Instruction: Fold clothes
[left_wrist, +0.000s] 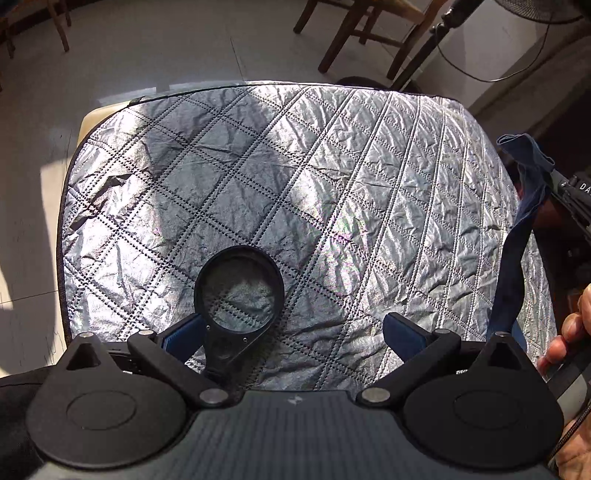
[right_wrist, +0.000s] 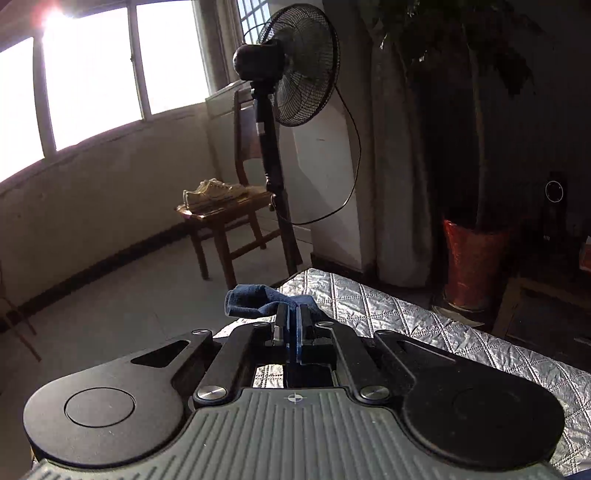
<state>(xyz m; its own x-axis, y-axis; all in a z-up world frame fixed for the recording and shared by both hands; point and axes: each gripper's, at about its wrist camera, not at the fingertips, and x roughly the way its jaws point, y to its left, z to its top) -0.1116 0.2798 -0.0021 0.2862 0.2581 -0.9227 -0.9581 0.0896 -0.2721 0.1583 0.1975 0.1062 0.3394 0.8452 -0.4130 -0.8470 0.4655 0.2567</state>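
A dark blue garment (left_wrist: 524, 206) hangs in a long strip at the right edge of the left wrist view, held up over the table's right side. In the right wrist view my right gripper (right_wrist: 291, 314) is shut on a bunched edge of the blue garment (right_wrist: 255, 299), raised above the silver quilted table cover (right_wrist: 406, 314). My left gripper (left_wrist: 291, 332) is open and empty, low over the near edge of the quilted cover (left_wrist: 258, 177). A round black ring on the gripper sits between its fingers.
A standing fan (right_wrist: 295, 66) and a wooden chair (right_wrist: 221, 218) with pale sneakers (right_wrist: 214, 192) stand beyond the table. A red plant pot (right_wrist: 472, 262) stands at the right. Chair legs (left_wrist: 347, 33) and tiled floor lie past the table's far edge.
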